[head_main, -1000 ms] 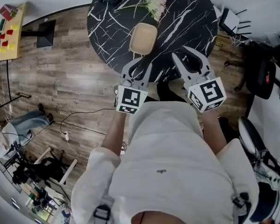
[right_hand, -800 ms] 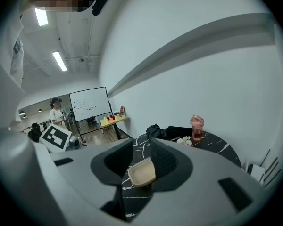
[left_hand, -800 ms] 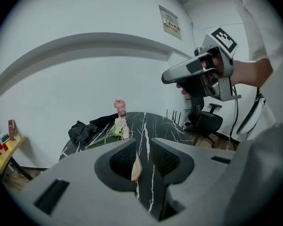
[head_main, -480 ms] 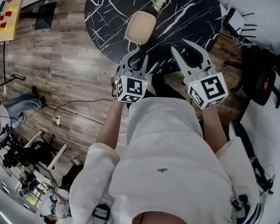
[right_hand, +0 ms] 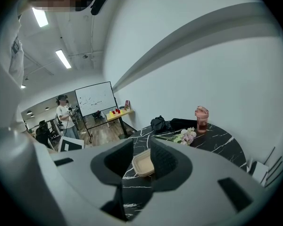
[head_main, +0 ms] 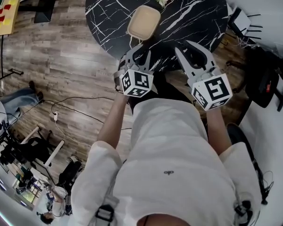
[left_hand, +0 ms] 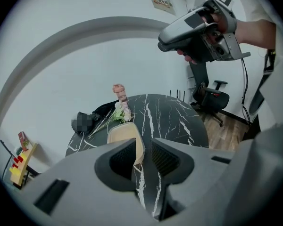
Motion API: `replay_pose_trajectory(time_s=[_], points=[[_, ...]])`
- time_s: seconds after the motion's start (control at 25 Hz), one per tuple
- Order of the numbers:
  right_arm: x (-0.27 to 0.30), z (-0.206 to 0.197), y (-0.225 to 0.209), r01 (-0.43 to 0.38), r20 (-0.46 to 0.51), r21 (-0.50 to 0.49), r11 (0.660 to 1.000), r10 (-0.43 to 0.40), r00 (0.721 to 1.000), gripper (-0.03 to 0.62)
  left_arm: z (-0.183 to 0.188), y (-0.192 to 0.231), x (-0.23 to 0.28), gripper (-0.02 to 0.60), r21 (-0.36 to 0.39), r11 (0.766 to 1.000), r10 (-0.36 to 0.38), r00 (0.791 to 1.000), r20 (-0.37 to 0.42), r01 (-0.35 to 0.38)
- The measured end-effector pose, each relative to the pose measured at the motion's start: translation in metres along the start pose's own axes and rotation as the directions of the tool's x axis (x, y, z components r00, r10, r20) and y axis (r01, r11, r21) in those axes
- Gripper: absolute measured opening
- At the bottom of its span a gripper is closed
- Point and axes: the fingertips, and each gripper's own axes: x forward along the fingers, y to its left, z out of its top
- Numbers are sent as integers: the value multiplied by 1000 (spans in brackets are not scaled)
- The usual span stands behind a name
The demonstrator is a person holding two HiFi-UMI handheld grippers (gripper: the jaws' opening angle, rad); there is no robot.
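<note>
Your head camera looked steeply down over your shoulders onto round black table; both gripper cameras sat low behind jaws, facing forward across same table, sharing beige container with head view

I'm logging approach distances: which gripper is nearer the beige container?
Left. The left gripper hovers just short of the beige container; the right gripper sits farther off to its right. Neither touches it.
</note>
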Motion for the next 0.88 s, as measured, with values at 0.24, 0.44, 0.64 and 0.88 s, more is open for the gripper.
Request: replay_pose_trajectory(time_s=[0.24,0.44,0.64,0.88], points=[[3,-8,1,-9,-21,0,1000,9,1000,109,-16,-5,19,83,54,999,5,999,-43,-2],[3,-11,-4,0,-34,7,1000,0,999,108,-22,-11,35,83,82,997,-1,998,-69,7],[2,-16,-8,11,-44,12,1000,-11,999,109,-28,-11,48,83,119,993,6,996,-86,4],[1,-21,-15,31,-53,23,999,-29,998,109,-38,-5,62,83,174,985,32,993,-113,-12]])
